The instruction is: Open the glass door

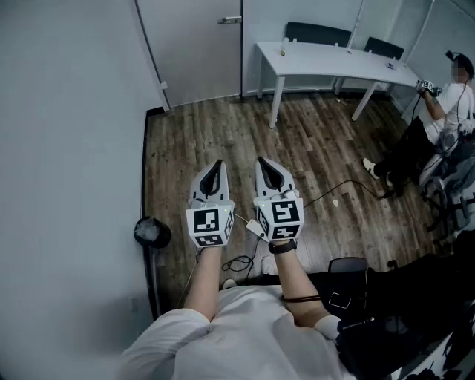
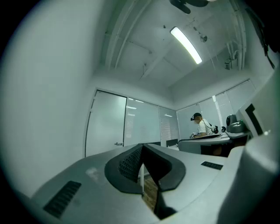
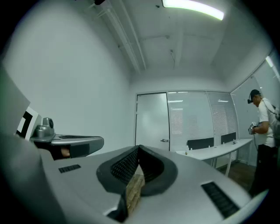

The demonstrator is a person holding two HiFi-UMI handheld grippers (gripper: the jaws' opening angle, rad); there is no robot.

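Both grippers sit side by side, roughly level, over the dark wood-plank floor (image 1: 223,133). The left gripper (image 1: 216,165) has its jaws together with nothing between them. The right gripper (image 1: 263,162) is the same, tips meeting and empty.

The frosted glass door (image 1: 197,52) is closed at the far end of the room, well apart from both grippers. Its slim metal lever handle (image 1: 230,20) is on the door's right edge, and both gripper views look towards it.

Risks, as I read it:
- The jaws are shut, so arriving at the handle like this means a bump instead of a grip. They need to open on the approach.
- The lever is thin, smooth metal. A shallow or off-centre bite probably slips once it's pushed down.
- I can't tell the swing direction from here. Pushing the wrong way just loads the latch and the glass.
- The white rectangular table (image 1: 334,63) has a corner near the door's right side, which could catch an elbow or the right gripper.
- A black cable (image 1: 349,185) lies on the floor right of the path, so there's a snag risk.
- A second person (image 1: 438,119) is at the far right, clear of the route.

Containers: none with visible contents. The round black object (image 1: 152,232) by the left wall may be a bin, but I can't tell. Small items (image 1: 283,52) on the table are too small to identify.
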